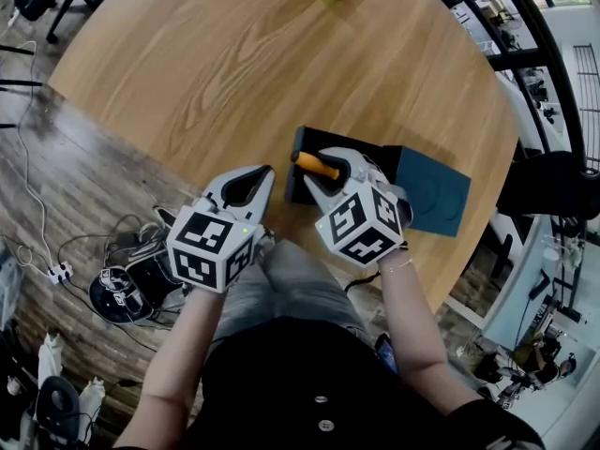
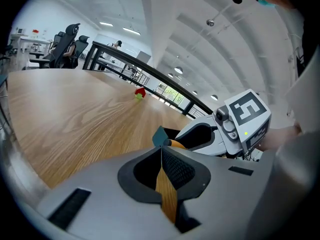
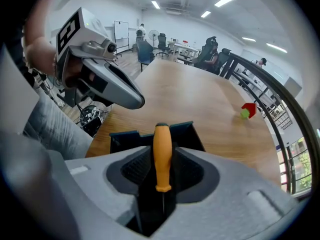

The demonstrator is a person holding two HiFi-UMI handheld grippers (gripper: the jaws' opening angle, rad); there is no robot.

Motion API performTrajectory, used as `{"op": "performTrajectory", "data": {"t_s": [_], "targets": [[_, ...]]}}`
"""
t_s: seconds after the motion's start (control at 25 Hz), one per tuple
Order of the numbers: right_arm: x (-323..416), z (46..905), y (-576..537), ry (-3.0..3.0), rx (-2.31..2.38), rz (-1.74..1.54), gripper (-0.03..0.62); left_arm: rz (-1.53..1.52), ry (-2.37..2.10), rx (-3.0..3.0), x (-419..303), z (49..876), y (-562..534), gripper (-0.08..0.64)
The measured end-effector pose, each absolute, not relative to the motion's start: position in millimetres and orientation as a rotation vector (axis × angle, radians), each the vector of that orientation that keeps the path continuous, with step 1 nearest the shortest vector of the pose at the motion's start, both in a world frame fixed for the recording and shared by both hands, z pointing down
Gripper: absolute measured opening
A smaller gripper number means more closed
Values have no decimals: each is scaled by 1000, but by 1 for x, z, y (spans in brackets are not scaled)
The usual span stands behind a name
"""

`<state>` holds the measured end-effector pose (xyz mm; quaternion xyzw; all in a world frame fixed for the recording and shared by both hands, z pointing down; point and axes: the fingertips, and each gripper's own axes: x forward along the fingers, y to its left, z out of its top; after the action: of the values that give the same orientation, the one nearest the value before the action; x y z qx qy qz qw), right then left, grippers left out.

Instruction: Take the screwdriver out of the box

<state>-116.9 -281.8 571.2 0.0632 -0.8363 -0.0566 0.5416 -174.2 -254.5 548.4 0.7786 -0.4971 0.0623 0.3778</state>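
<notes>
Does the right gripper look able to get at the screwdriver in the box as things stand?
Probably yes. The right gripper has its jaws apart either side of the screwdriver, whose handle pokes out of the open box. Nothing lies between, and the left gripper sits off to the side.

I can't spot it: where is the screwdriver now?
In the head view the screwdriver sits right of centre at the near edge of the table, its orange handle poking from the dark box between the open jaws of the right gripper.

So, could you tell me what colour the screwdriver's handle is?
Orange; the handle shows best in the right gripper view.
</notes>
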Motion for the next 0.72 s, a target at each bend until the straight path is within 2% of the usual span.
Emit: {"op": "performTrajectory", "data": {"t_s": [0.12,0.72], "targets": [[-117,575,-282,-1975,142,-153,116,158,-1268,1991,-173,550,-255,22],[-115,550,-280,-2008,236,-191,110,183,-1237,2063,-161,533,-250,22]]}}
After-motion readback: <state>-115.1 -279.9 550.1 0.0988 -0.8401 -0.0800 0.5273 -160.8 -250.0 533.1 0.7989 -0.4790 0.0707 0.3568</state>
